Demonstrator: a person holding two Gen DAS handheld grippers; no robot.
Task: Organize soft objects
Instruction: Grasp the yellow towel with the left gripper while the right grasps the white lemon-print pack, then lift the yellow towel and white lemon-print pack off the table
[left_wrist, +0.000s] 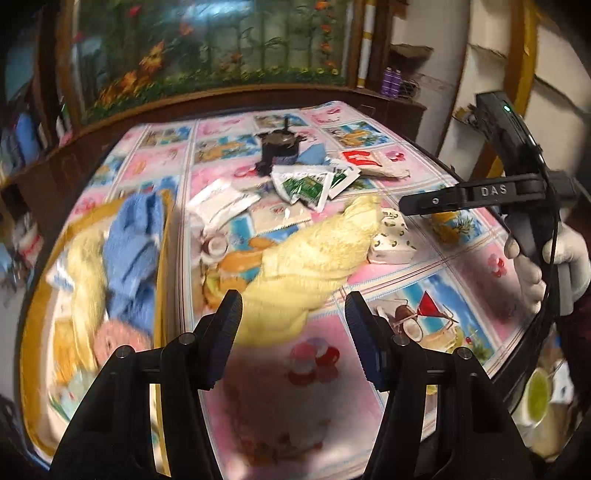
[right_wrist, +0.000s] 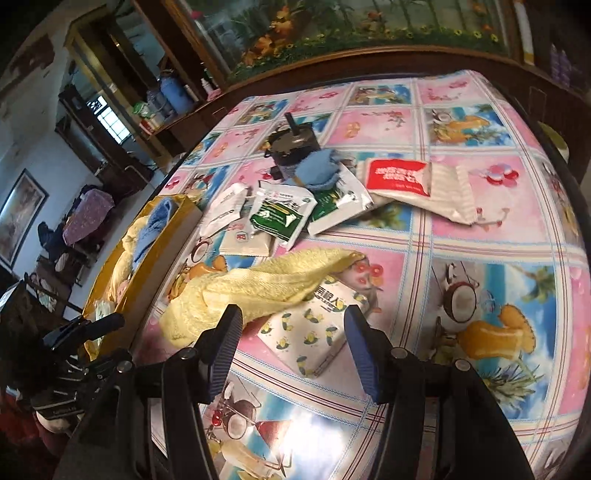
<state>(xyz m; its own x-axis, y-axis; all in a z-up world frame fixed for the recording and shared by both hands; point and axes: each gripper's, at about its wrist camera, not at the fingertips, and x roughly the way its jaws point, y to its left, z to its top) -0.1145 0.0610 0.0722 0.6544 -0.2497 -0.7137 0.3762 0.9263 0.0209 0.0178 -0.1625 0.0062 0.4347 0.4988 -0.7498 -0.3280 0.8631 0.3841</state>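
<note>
A yellow towel (left_wrist: 314, 254) lies on the patterned tablecloth, partly over a lemon-print tissue pack (left_wrist: 393, 236). My left gripper (left_wrist: 293, 315) is open, its fingers just in front of the towel's near end. My right gripper (right_wrist: 293, 332) is open above the tissue pack (right_wrist: 314, 332), next to the towel (right_wrist: 258, 288). A golden box (left_wrist: 162, 258) at the left holds blue and yellow towels (left_wrist: 129, 251). A small blue cloth (right_wrist: 317, 170) lies on packets farther back. The right gripper also shows in the left wrist view (left_wrist: 406, 205).
Green and white sachets (right_wrist: 280, 218), a red and white packet (right_wrist: 402, 177) and a black motor-like object (right_wrist: 291, 147) lie mid-table. A tape roll (left_wrist: 216, 245) sits beside the box. The table's edge (right_wrist: 576, 206) curves at the right. A cup (left_wrist: 535, 395) stands below it.
</note>
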